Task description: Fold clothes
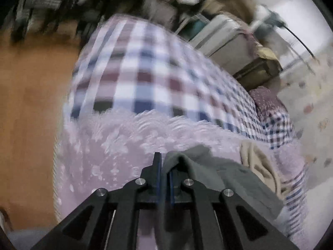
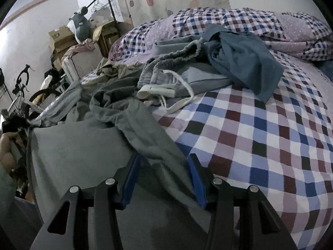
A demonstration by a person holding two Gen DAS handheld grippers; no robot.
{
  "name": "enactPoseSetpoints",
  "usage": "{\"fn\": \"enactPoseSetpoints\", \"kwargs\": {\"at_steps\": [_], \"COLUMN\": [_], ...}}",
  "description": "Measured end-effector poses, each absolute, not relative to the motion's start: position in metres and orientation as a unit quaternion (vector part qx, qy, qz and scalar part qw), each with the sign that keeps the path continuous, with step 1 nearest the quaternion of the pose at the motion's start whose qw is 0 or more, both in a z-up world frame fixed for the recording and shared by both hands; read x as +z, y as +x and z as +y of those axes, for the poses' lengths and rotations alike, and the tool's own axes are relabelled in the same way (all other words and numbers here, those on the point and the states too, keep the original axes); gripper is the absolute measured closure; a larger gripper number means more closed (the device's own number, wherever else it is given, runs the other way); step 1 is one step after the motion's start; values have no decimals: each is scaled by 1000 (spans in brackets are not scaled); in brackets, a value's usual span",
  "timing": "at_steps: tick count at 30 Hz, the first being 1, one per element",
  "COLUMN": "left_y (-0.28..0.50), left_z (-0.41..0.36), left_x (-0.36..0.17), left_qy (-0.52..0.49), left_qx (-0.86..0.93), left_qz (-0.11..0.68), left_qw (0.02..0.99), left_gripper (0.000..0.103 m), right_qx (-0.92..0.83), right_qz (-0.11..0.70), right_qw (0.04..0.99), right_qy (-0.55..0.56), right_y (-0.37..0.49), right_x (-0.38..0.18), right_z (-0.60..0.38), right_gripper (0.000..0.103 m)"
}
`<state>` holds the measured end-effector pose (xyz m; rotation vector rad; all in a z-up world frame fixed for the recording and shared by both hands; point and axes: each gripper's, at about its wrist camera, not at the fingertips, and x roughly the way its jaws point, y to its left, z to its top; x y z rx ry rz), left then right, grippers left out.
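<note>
My left gripper [image 1: 165, 166] is shut on a corner of a grey garment [image 1: 218, 175] and holds it over the edge of the bed; this view is blurred. In the right wrist view the same grey garment [image 2: 79, 152] lies spread across the bed, and a twisted fold of it [image 2: 149, 137] runs between the open fingers of my right gripper [image 2: 164, 166]. The left gripper [image 2: 14, 125] shows at the far left, pinching the garment's corner. Further back lie grey drawstring shorts [image 2: 166, 77] and a blue-grey top [image 2: 243, 60].
The bed has a checked cover [image 2: 260, 137] and a checked duvet [image 2: 249, 23] at the back. A beige garment [image 1: 258, 162] lies on the lilac floral sheet [image 1: 116, 143]. Boxes [image 2: 60, 39], a suitcase [image 1: 224, 39] and a bicycle [image 2: 22, 95] stand beside the bed. A wooden floor [image 1: 31, 104] is at left.
</note>
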<state>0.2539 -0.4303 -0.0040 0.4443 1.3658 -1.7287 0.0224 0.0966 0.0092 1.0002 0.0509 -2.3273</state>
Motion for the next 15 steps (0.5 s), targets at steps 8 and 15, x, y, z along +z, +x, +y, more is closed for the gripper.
{"fn": "enactPoseSetpoints", "kwargs": {"at_steps": [8,15], "left_y": [261,254], "left_z": [-428,-426], "left_x": [13,27], "left_qy": [172,183], "left_qx": [-705,-731], "left_qz": [521,477], "left_qw": [450,452], "left_gripper": [62,39], "right_qx": [-881,-883], "right_qz": [27,42], "right_qw": [291,283], "right_qy": [373,371], "right_y": [23,24], "right_x": [3,1], "right_z": [94,91], "right_gripper": [50,50]}}
